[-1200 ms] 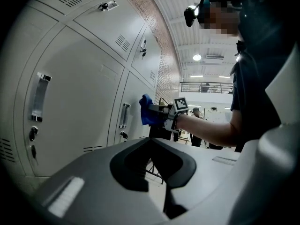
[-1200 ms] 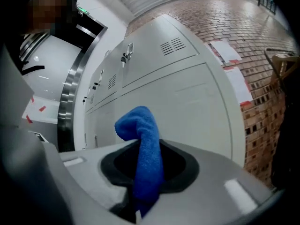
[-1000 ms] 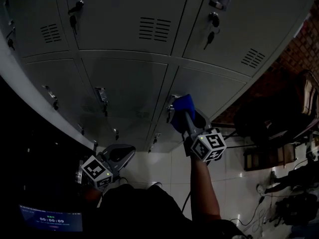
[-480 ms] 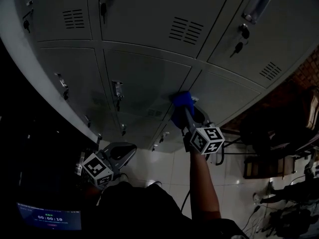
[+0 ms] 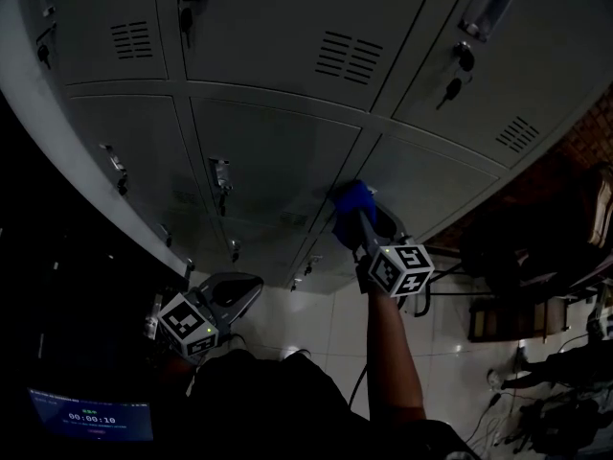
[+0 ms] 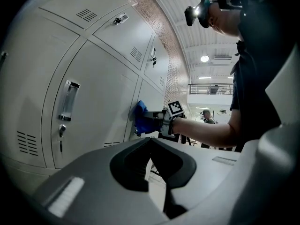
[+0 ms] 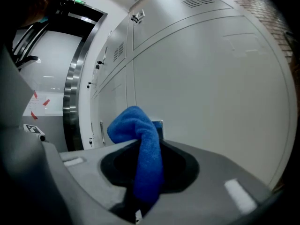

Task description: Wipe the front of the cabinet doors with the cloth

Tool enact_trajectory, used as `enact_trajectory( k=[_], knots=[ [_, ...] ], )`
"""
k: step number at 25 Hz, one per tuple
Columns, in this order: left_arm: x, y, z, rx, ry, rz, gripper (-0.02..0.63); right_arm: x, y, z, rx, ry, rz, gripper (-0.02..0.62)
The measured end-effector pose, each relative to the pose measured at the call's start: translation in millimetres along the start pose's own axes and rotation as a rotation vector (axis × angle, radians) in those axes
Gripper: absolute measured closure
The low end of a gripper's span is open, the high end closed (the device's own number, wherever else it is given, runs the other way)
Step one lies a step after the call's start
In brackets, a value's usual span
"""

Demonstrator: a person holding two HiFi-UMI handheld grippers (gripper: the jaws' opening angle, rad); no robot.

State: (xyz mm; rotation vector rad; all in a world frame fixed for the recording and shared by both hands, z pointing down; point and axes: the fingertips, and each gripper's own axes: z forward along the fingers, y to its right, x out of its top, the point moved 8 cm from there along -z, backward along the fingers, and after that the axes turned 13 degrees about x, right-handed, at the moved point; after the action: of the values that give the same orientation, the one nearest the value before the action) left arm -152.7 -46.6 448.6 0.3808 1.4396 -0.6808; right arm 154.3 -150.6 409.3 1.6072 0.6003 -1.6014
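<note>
One bunched blue cloth [image 7: 143, 144], clamped in right gripper [image 5: 356, 226], touches cabinet door [image 7: 211, 78].

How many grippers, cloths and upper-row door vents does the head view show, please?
grippers: 2, the left gripper and the right gripper
blue cloth: 1
upper-row vents: 3
Total: 6
</note>
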Motion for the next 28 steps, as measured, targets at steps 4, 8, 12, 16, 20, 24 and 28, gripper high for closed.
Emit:
enact_trajectory(
  k=[4,8,12,16,20,24,28],
  knots=[
    [0,5,12,-0.021,-0.003,0.004,0.604,0,17,-17,-0.034,0.001,0.001,0.512],
    [-2,10,24,-0.037,-0.013,0.003,0.604,1,31,-34,-0.065,-0.001,-0.009,0.512],
    [-2,15,37,-0.053,-0.021,0.005,0.604,0,47,-54,-0.102,0.011,0.003,0.512],
    [-5,22,50,-0.073,-0.027,0.007,0.604,-2,65,-77,-0.151,0.012,0.002,0.512],
    [-7,30,62,-0.091,-0.034,0.007,0.604,0,85,-103,-0.205,0.041,0.037,0.512],
    [-9,36,70,-0.102,-0.036,0.008,0.604,1,106,-130,-0.270,0.060,0.049,0.512],
    [-9,40,75,-0.106,-0.039,0.009,0.604,0,120,-149,-0.326,0.068,0.056,0.512]
  ],
)
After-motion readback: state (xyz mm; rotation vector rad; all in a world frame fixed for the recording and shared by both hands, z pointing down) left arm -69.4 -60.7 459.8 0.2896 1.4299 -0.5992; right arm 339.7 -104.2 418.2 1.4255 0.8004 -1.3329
